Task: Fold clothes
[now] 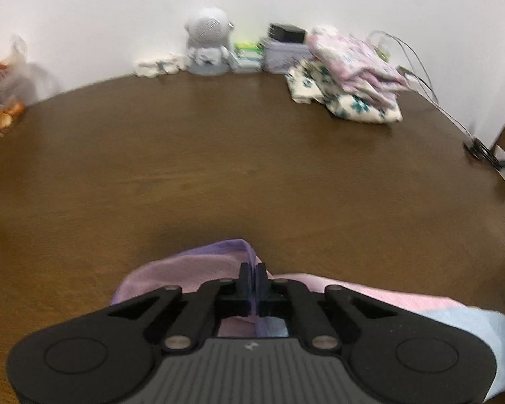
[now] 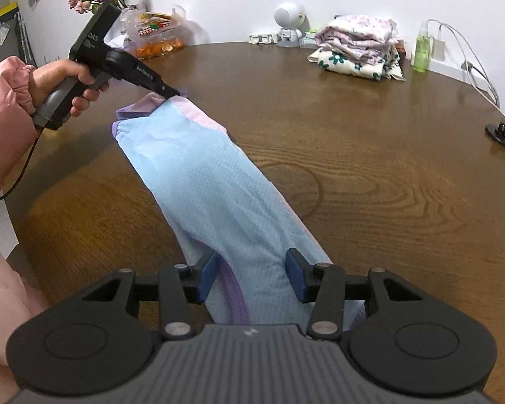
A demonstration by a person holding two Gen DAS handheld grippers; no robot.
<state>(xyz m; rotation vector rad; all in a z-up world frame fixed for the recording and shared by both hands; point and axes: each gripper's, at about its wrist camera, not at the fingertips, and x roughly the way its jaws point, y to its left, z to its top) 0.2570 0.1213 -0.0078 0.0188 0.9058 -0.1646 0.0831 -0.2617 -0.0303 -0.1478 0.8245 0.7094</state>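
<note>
A light blue, pink and purple garment (image 2: 215, 188) lies in a long strip on the brown wooden table (image 2: 370, 155). My left gripper (image 1: 254, 271) is shut on its purple-edged far end (image 1: 219, 256); it also shows in the right wrist view (image 2: 171, 94), held by a hand in a pink sleeve. My right gripper (image 2: 250, 274) is open, its blue pads either side of the garment's near end, which runs under it.
A stack of folded floral clothes (image 2: 360, 47) sits at the back right, also in the left wrist view (image 1: 350, 70). A white speaker figure (image 2: 288, 23), a green spray bottle (image 2: 422, 47), cables, a snack bag (image 2: 155, 33) and flowers line the wall.
</note>
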